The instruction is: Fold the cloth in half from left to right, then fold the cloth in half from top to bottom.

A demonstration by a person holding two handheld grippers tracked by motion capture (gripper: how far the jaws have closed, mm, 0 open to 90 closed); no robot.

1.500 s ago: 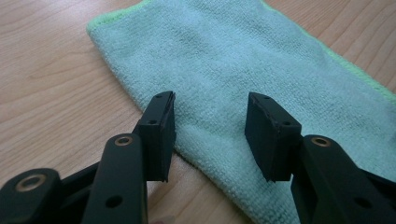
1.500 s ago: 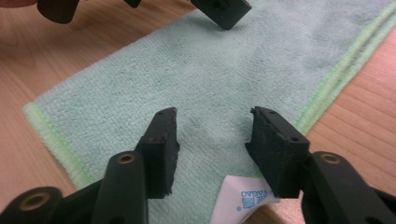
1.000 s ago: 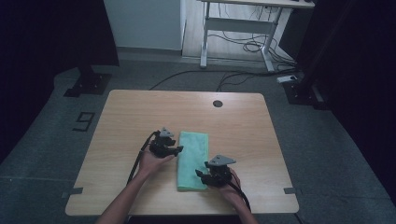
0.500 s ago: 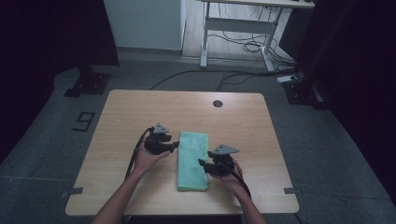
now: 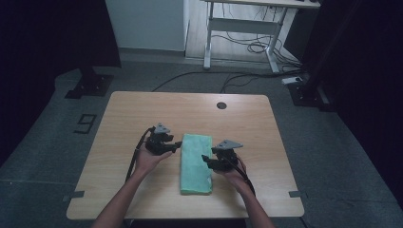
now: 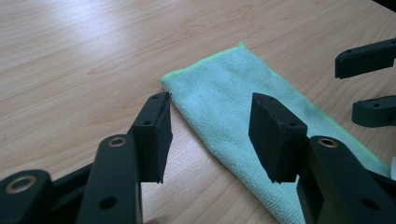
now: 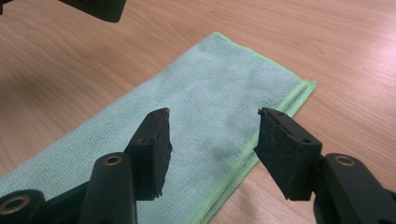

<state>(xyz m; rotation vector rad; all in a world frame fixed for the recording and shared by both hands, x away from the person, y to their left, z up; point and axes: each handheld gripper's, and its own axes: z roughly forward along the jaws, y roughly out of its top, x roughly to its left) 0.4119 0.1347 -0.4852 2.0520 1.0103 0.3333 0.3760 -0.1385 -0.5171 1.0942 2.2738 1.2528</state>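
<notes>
A green cloth (image 5: 196,164) lies folded into a long strip in the middle of the wooden table (image 5: 142,109). My left gripper (image 5: 175,147) is at the strip's far left corner, open, its jaws just over the cloth's edge (image 6: 219,93). My right gripper (image 5: 206,160) is at the strip's right edge, also open, hovering over the cloth (image 7: 210,88) with nothing between its pads. In the left gripper view my own gripper (image 6: 210,105) is in front and the right gripper's jaws (image 6: 369,84) show beyond the cloth. The right gripper (image 7: 214,119) points across the strip.
A dark round hole (image 5: 221,105) sits near the table's far edge. Beyond the table are a white desk frame (image 5: 242,28) with cables on the floor, and black stand bases (image 5: 88,85) on both sides. Bare wood surrounds the cloth.
My right gripper has shifted from the cloth's near part toward the far side along its right edge and risen slightly. The left gripper has stayed almost in place. The cloth has not moved.
</notes>
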